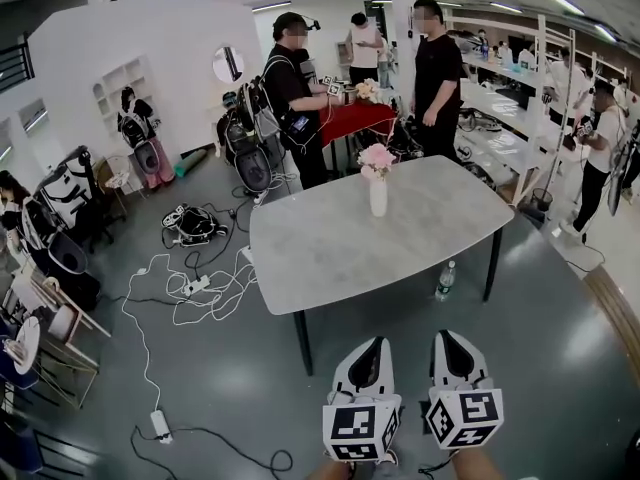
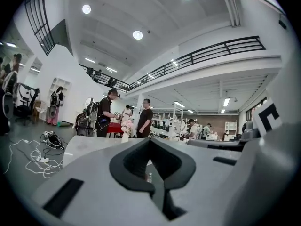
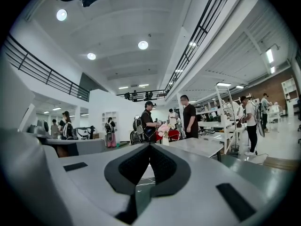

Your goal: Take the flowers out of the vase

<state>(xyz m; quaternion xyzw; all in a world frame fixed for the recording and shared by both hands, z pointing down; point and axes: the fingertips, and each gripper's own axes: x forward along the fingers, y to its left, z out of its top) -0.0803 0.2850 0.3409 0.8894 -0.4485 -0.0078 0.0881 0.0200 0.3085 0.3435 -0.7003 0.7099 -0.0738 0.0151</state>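
Left gripper, right gripper: jaws pressed together, nothing between them. Side by side, well short of grey table. Pink flowers sit in white vase, upright near the table's far edge.

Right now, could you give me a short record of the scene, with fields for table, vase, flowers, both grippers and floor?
table: grey; the vase stands on it
vase: white, upright, toward the table's far edge
flowers: pink, in the vase, not yet taken out
left gripper: shut, empty, short of the table
right gripper: shut, empty, beside the left one
floor: a bottle by the table's right leg; cables at the left
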